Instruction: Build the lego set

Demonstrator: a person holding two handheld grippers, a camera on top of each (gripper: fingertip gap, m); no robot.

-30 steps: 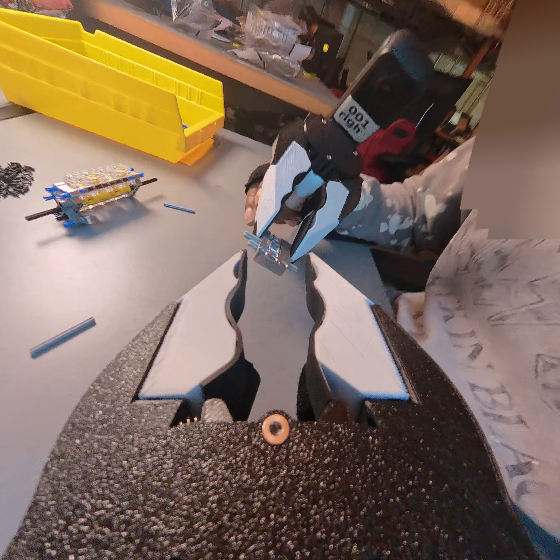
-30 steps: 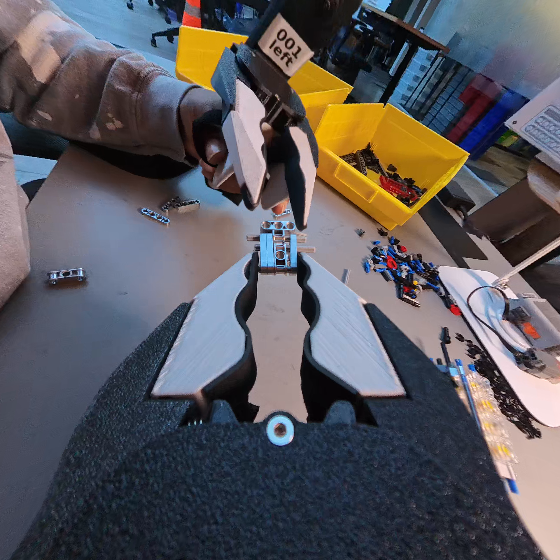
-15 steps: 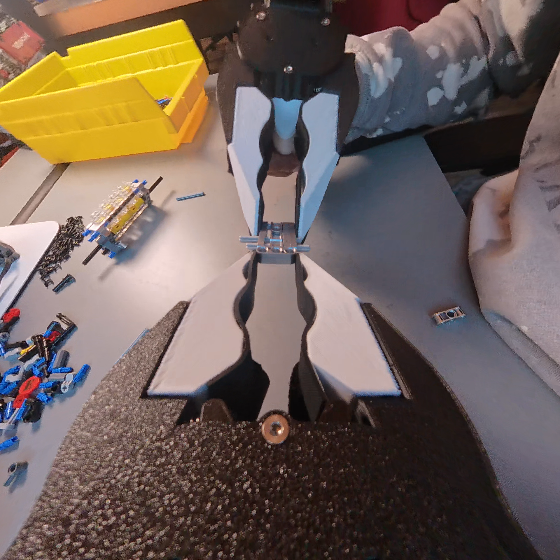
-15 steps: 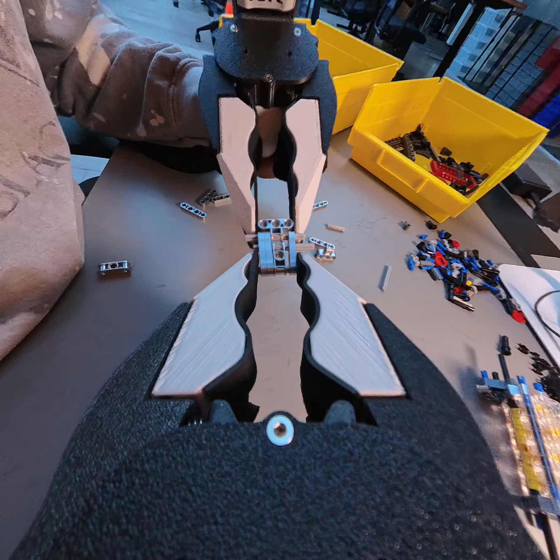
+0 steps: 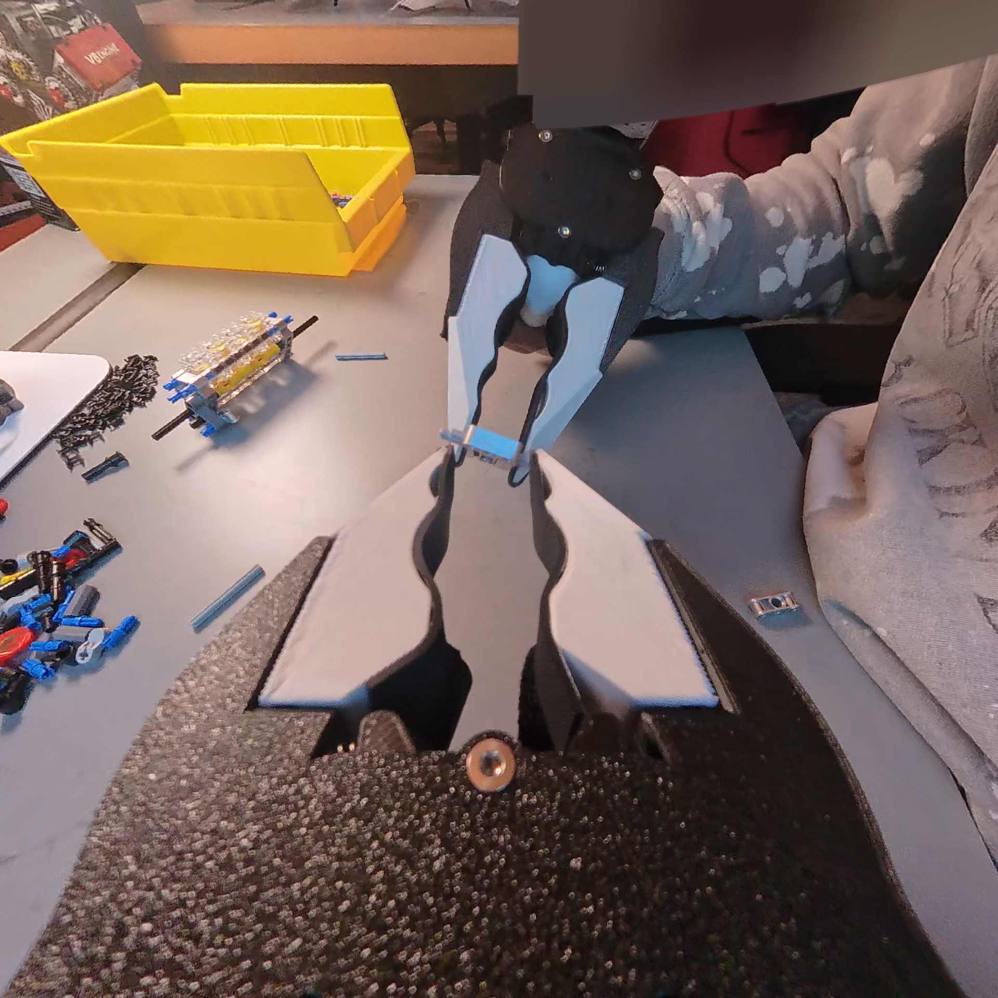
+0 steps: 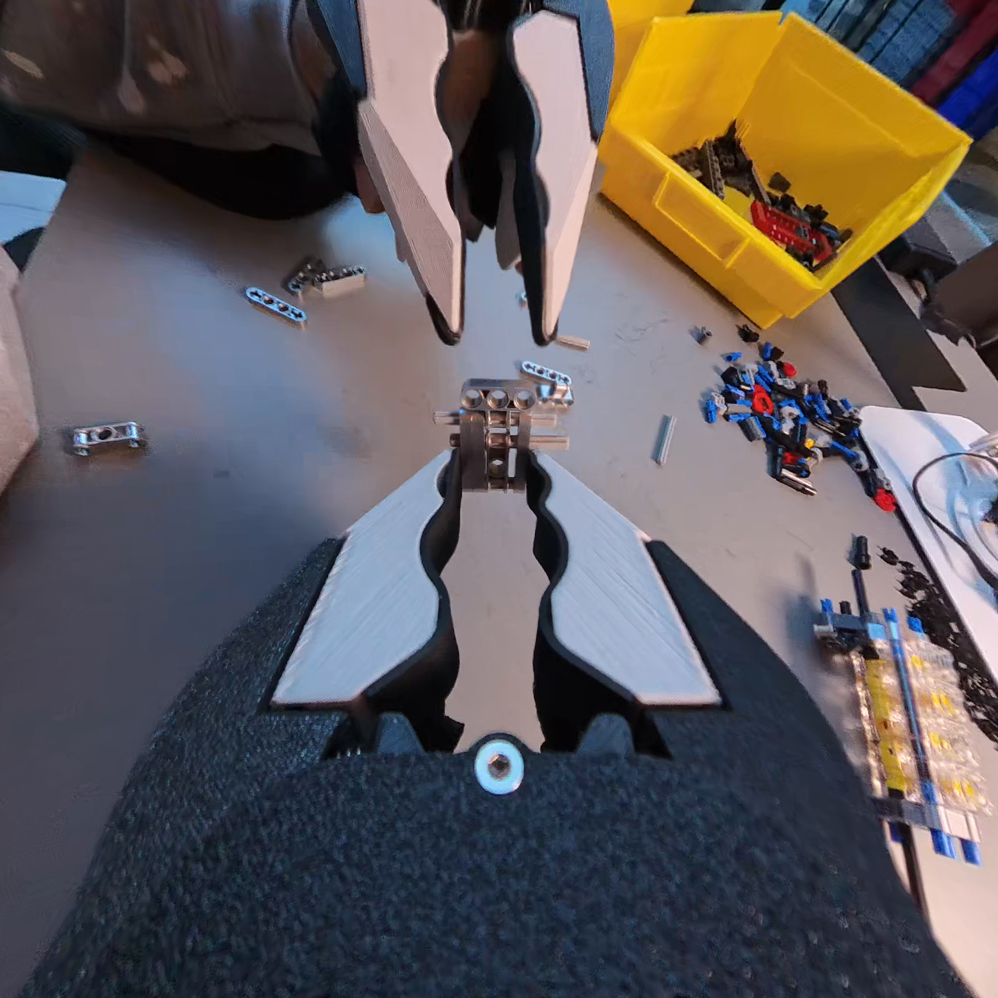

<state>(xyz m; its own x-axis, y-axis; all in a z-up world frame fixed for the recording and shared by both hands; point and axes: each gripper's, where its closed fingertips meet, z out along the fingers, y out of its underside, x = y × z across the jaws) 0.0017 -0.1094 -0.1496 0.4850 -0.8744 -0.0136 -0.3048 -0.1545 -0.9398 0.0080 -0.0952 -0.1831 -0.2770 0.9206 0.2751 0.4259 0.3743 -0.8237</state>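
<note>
My right gripper (image 6: 492, 464) is shut on a small grey assembly of holed beams and cross axles (image 6: 494, 426) and holds it above the grey table (image 6: 216, 513). A three-hole beam tops the assembly. My left gripper (image 6: 494, 335) faces it from the far side with its jaws apart and empty, its tips a short way off the assembly. In the left wrist view my left gripper (image 5: 491, 464) is open, and just beyond its tips the right gripper (image 5: 489, 453) pinches the grey assembly (image 5: 483, 440).
A yellow bin (image 6: 702, 216) holds dark and red parts; another yellow bin (image 5: 216, 205) stands far left. A pile of blue, black and red pieces (image 6: 783, 416), a clear-and-yellow roller assembly (image 5: 237, 367), a white tray (image 6: 918, 448) and loose grey beams (image 6: 275, 302) (image 6: 108, 435) lie around. Only a small space, under 4 cm, lies between the two pairs of fingers.
My left gripper narrowed and came up against the assembly's far end half a second ago, then drew back off it with nothing in its jaws. My right gripper kept its hold throughout.
</note>
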